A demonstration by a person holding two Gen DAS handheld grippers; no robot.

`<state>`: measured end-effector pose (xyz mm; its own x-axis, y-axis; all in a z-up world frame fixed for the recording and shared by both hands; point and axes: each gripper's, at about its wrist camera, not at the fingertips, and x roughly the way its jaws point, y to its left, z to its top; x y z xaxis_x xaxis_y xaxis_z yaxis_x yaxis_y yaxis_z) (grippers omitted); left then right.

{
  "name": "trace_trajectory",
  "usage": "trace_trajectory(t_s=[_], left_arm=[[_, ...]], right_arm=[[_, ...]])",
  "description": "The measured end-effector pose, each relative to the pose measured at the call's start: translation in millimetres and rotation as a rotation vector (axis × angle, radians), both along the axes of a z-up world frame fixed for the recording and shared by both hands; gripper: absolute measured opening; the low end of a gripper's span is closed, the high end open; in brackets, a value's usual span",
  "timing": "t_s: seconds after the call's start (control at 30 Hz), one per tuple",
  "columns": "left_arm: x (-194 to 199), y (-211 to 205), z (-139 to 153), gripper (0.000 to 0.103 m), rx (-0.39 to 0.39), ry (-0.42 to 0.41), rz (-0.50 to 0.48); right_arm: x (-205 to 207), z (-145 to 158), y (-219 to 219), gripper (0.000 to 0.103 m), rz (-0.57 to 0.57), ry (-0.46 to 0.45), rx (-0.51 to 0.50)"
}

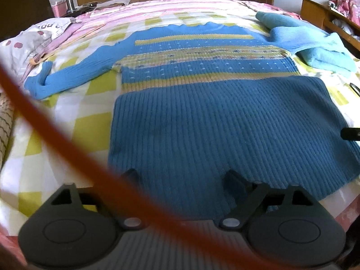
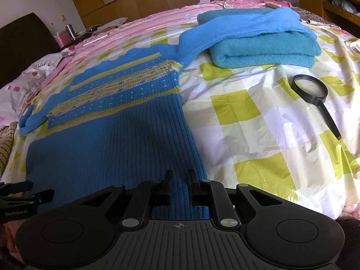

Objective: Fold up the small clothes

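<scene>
A small blue knit sweater with yellow patterned stripes [image 1: 202, 117] lies flat on the bed, hem toward me; it also shows in the right wrist view [image 2: 117, 139]. Its one sleeve [image 1: 67, 76] stretches out to the left. The other sleeve [image 2: 202, 36] lies over a folded teal cloth. My left gripper [image 1: 182, 175] is open, its fingers wide apart over the hem's left part. My right gripper [image 2: 180, 177] is at the hem's right corner with its fingers a narrow gap apart, the hem fabric lying between them.
A folded teal cloth [image 2: 265, 45] lies at the far right of the bed. A black magnifying glass [image 2: 315, 94] lies on the yellow-checked sheet [image 2: 258, 135]. An orange cable [image 1: 56, 135] crosses the left wrist view. Pillows [image 1: 29, 38] sit at far left.
</scene>
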<state>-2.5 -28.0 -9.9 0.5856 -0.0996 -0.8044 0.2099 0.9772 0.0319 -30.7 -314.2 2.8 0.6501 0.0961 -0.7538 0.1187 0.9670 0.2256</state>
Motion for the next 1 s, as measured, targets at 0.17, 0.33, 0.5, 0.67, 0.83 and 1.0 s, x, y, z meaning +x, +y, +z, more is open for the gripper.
trace_trajectory(t_s=[0.17,0.33,0.5,0.67,0.83,1.0], left_arm=[[-1.1,-2.4,-2.1,0.103,0.018,0.008,0.000],[-0.4,0.0,-4.4,0.103,0.005,0.024,0.008],[-4.2,1.2,-5.8,0.103,-0.003,0.010,0.011],[-1.8,1.3,-3.5,0.103,-0.012,0.030,0.033],[3.6,-4.6,10.9,0.103,-0.059,0.037,0.032],[10.7,-30.1,34.5,0.103,-0.047,-0.052,-0.036]], right_arm=[[0.0,0.6,-3.8,0.014,-0.009,-0.006,0.019],[2.3,5.6,-7.3,0.014,-0.017,-0.018,0.020],[7.8,13.0,-15.8,0.021,-0.045,-0.035,0.005],[20.0,17.8,-34.1,0.022,-0.098,-0.060,0.014],[39.5,28.4,-66.6,0.024,-0.185,-0.117,0.034],[62.2,39.1,-112.9,0.031,-0.311,-0.192,0.069]])
